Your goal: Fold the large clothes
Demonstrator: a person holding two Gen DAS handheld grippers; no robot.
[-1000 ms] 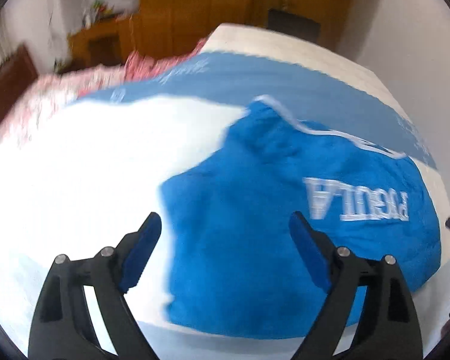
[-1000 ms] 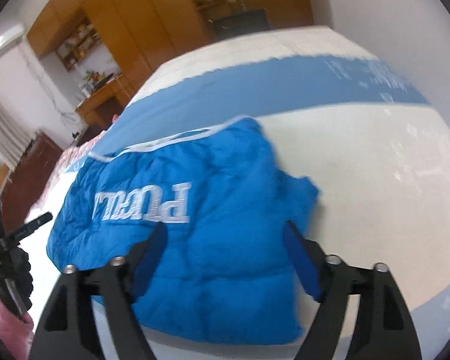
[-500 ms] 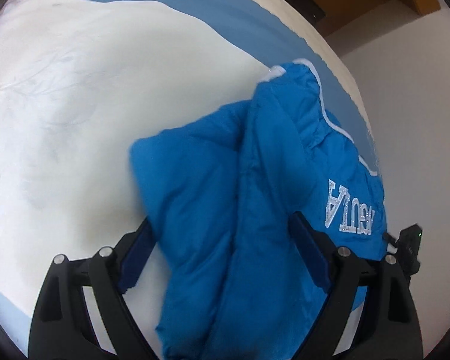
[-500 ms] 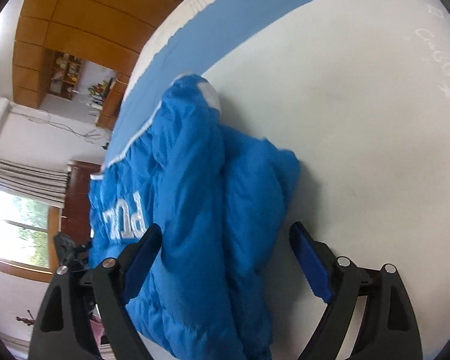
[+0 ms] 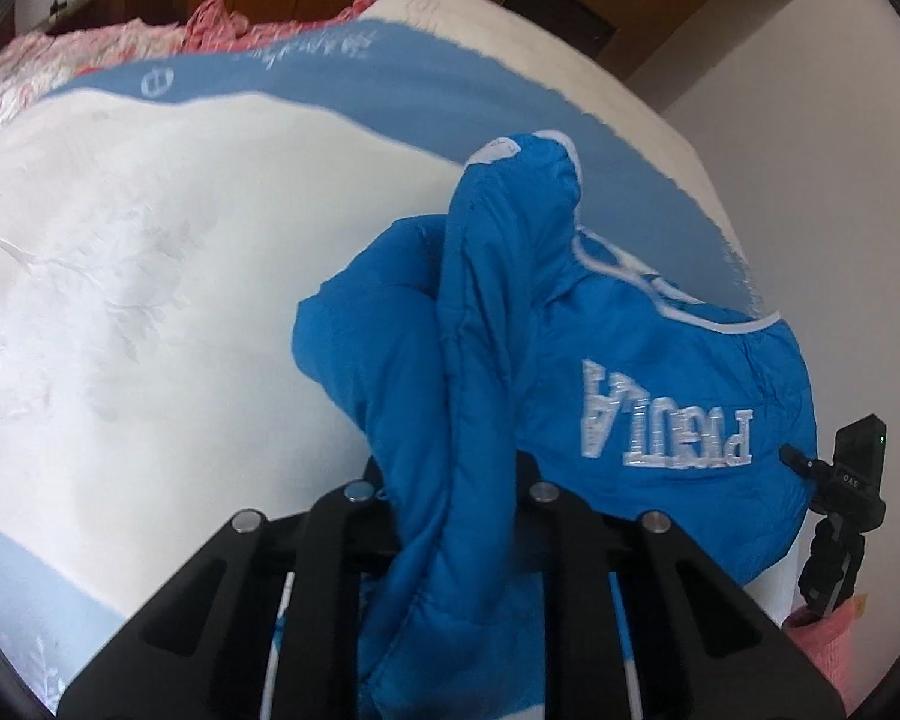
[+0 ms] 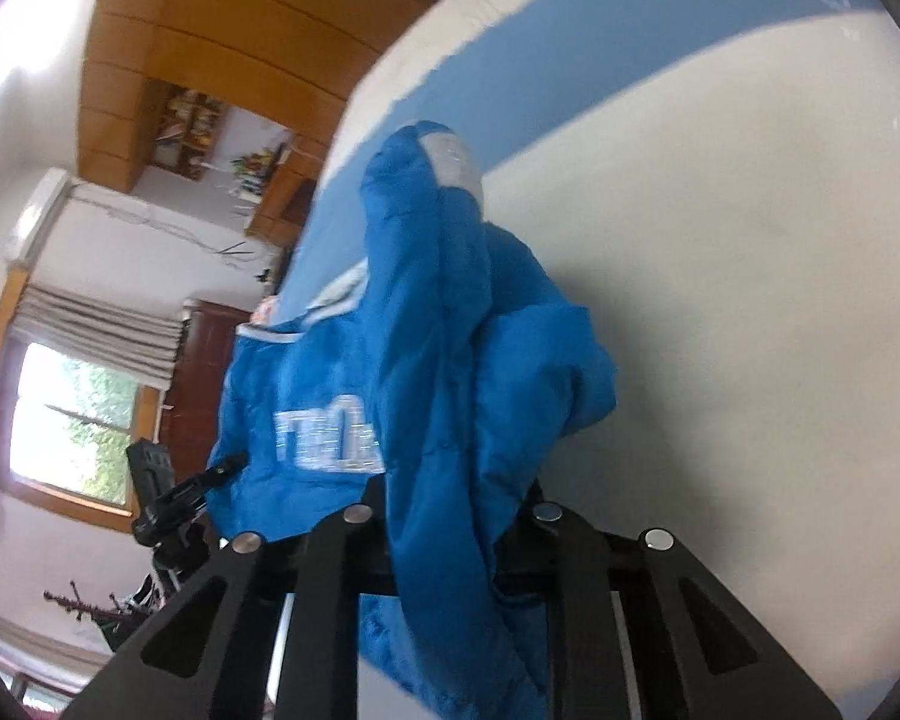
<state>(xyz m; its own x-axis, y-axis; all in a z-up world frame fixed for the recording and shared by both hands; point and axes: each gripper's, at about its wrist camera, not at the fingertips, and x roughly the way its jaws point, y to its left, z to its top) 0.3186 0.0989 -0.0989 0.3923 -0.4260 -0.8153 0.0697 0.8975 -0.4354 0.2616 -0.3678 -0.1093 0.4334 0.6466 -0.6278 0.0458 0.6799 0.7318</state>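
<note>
White-and-blue bed (image 5: 150,300), puffy blue jacket (image 5: 660,408) (image 6: 450,360) bunched, both hand-held grippers (image 5: 450,516) (image 6: 450,540) closing, pinching it

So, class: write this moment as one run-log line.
left gripper: closing on blue jacket | right gripper: closing on same jacket | jacket: bunched on bed | fold: not yet done

A bed (image 5: 150,312) with a white cover and a pale blue band fills most of both views. A pink flowered quilt (image 5: 90,48) lies bunched at the upper left of the left view. Wooden cupboards (image 6: 210,48) line the top, with cluttered open shelves (image 6: 192,132) below them. A bright window (image 6: 72,420) with a raised blind sits at the left of the right view. The walls (image 5: 810,120) are plain white.
</note>
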